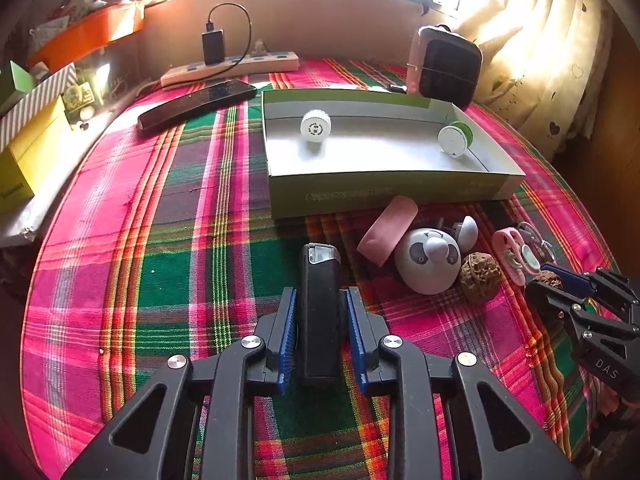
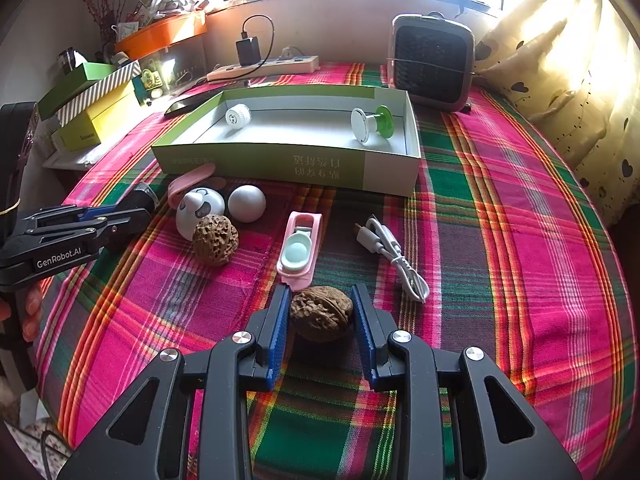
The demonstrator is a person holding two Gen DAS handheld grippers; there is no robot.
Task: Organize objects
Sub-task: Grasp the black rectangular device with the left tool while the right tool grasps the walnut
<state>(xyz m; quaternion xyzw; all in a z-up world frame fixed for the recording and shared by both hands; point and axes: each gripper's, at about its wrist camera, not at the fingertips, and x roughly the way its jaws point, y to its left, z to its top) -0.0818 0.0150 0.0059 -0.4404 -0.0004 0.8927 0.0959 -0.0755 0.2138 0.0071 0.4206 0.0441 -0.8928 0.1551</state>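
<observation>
Green-sided box (image 2: 256, 160) waits mid-cloth as the landmark; two small white parts already lie inside it.

Nearest its front wall sits the panda-faced toy (image 1: 428, 264), smooth, rounded and probably slippery. Further out from the box, the black bar-shaped device (image 1: 320, 312) lies between the left gripper (image 1: 321, 300) pads, which bracket it closely, though whether they press on it cannot be told; it looks rigid and best held across its long flat sides. Furthest out, the walnut (image 2: 321, 312), hard, light and ridged, sits between the right gripper (image 2: 321, 302) pads, one side touching, a gap on the other.
</observation>
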